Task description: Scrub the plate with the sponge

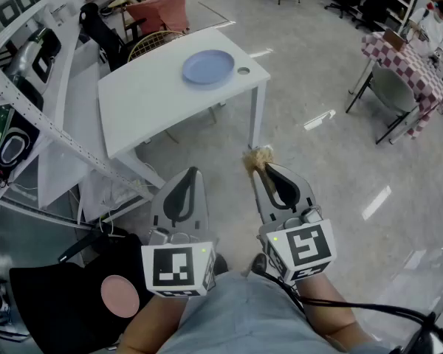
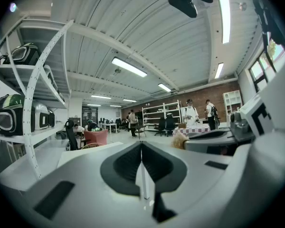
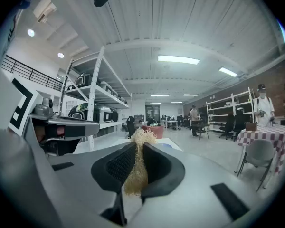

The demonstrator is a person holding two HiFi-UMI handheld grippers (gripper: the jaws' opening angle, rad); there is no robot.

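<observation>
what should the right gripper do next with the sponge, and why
Probably carry the right gripper forward toward the plate. Its jaws are clamped on the sponge, but the plate lies on the white table well ahead, out of contact with either tool. The left gripper is shut and empty.

A glossy grey floor [image 1: 332,146] fills the middle and right of the head view, streaked with light. A white table [image 1: 148,102] stands at upper centre, and a white metal rack [image 1: 15,88] runs down the left edge. A table with a red-checked cloth [image 1: 406,68] sits at upper right (a grey chair [image 1: 390,87] beside it). In the left gripper view, strip lights [image 2: 128,67] cross the ribbed white ceiling [image 2: 133,32], and a brick wall [image 2: 206,91] closes the far right.
</observation>
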